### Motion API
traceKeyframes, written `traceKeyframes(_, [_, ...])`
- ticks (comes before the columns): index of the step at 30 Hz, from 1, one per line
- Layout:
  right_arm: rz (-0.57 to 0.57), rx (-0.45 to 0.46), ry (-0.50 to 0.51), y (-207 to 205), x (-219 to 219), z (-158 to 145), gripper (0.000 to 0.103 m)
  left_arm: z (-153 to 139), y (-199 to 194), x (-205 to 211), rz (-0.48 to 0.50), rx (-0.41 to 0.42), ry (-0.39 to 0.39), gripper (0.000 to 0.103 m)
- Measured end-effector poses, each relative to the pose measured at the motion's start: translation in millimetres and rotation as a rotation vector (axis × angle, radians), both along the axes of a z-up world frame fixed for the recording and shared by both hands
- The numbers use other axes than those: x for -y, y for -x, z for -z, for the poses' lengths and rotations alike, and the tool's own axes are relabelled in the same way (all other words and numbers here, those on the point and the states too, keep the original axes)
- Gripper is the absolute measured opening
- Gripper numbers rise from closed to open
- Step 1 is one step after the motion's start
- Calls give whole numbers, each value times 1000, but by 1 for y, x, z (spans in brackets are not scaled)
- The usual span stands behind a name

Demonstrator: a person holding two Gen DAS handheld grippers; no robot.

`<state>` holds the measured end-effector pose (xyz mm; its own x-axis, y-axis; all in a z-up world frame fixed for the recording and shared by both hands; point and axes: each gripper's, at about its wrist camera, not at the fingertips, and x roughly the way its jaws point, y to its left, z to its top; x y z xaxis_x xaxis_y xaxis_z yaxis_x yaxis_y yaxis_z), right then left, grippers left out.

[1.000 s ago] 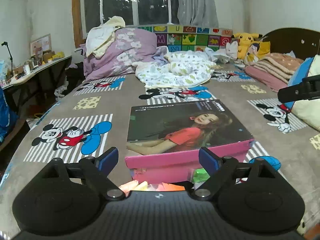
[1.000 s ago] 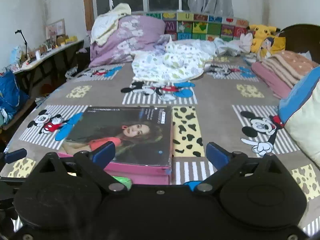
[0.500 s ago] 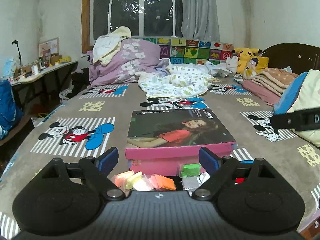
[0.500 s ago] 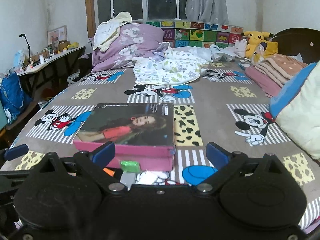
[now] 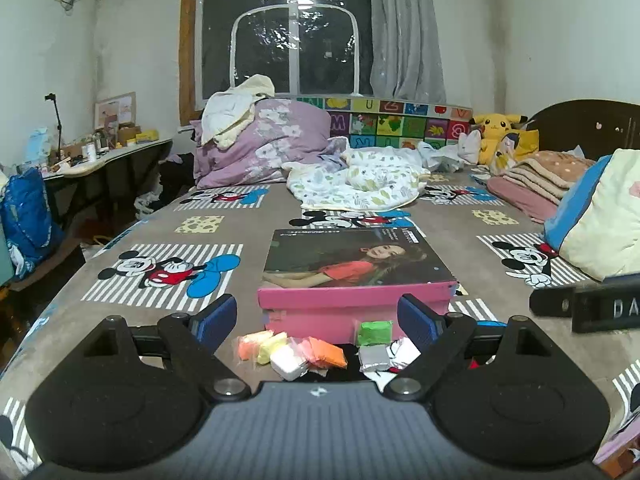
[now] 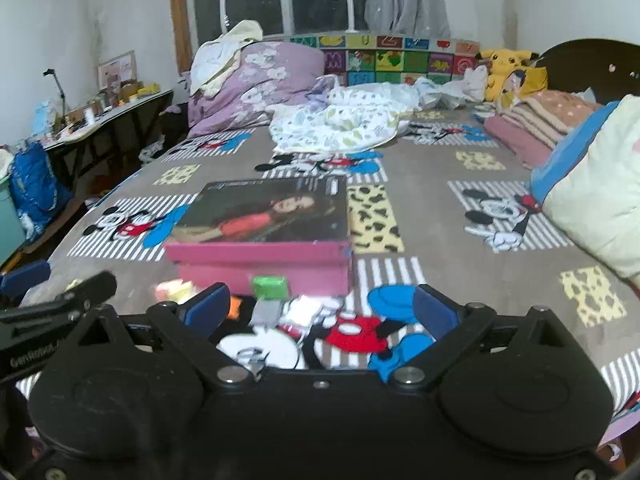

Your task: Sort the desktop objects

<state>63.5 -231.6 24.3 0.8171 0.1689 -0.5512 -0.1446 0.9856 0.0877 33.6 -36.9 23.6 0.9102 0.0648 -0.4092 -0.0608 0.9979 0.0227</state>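
A pink box with a photo lid lies on the cartoon bedsheet. In front of it sit several small packets: orange, yellow, white and pink ones, a green one and a grey one. My left gripper is open, its blue pads wide apart, with the packets lying in the gap and nothing gripped. My right gripper is open too, held just short of the green and grey packets. Part of each gripper shows at the edge of the other's view.
The bed holds a purple duvet, a crumpled white blanket, folded pink blankets, a yellow plush and a cream-and-blue pillow. A cluttered desk and a blue bag stand left of the bed.
Both grippers have drawn back toward the bed's near edge. The box looks farther off and the small packets in front of it have come into view. The jaws kept their width.
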Motion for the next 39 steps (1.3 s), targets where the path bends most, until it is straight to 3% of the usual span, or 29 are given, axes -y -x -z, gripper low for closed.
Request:
traceKeyframes(13, [-42,-3,10,41,-6,17,100,15,34,4,6,-67,8,87])
traceKeyframes(24, [-54,13,70,50,-13,21,100,15,45,-6,34,-79,75,87])
traceKeyframes(39, [-58,7,91,51,-17,25,100,17,46,-4,55,-82,82,87])
